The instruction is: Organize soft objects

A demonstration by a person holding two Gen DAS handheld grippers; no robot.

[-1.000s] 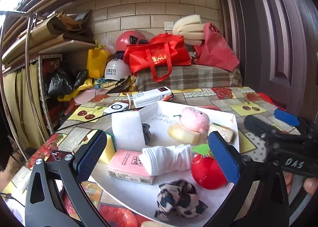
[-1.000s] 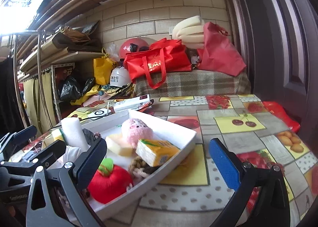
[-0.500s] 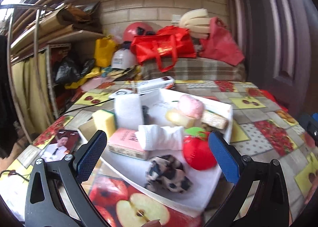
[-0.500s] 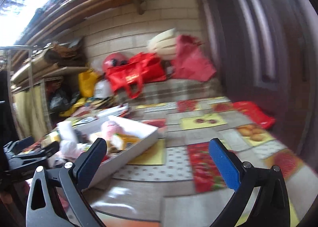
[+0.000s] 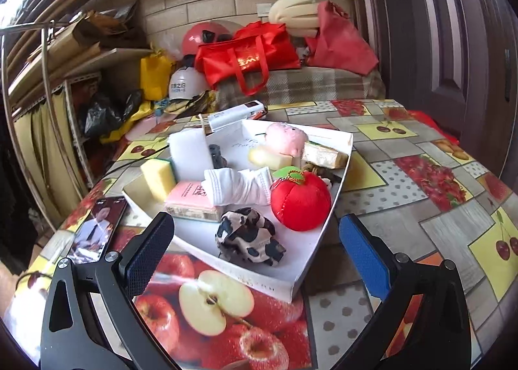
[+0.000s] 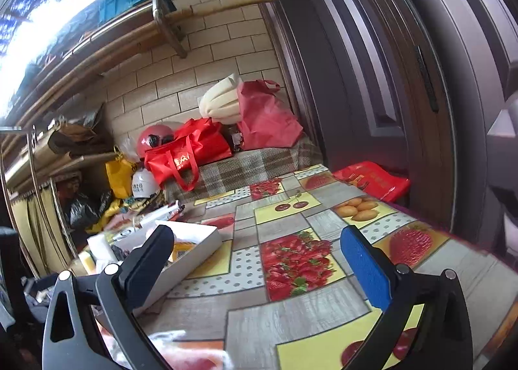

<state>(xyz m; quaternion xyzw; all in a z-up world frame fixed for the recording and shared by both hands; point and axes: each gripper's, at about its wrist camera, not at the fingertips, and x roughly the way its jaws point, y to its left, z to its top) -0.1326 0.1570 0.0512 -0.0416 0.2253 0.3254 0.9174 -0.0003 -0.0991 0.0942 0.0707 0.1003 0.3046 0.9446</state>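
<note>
The left tool [image 5: 252, 250] is hovering with its fingers spread wide and gripping nothing, just short of the near corner of the white tray [image 5: 310, 260], which is sitting on the fruit-patterned counter [image 5: 404, 175]. Nearest the tool, a black-and-cream spotted cloth [image 5: 249, 235] is lying crumpled in the tray. Just behind it, a red stuffed apple [image 5: 299, 201] is resting beside a rolled white sock [image 5: 239, 187], which is lying over a pink packet [image 5: 191, 198]. A yellow sponge [image 5: 158, 175] and a white foam block [image 5: 191, 154] are standing at the tray's left side. Farther back, a pink plush [image 5: 285, 141] is sitting against a pale yellow piece [image 5: 268, 158]. A phone [image 5: 94, 230] is lying on the counter left of the tray.

The right tool [image 6: 255, 256] is likewise gaping wide and empty, hanging over bare counter [image 6: 291, 260], with the tray [image 6: 194, 253] off to its left. Red bags [image 5: 246, 57] are piled at the far wall.
</note>
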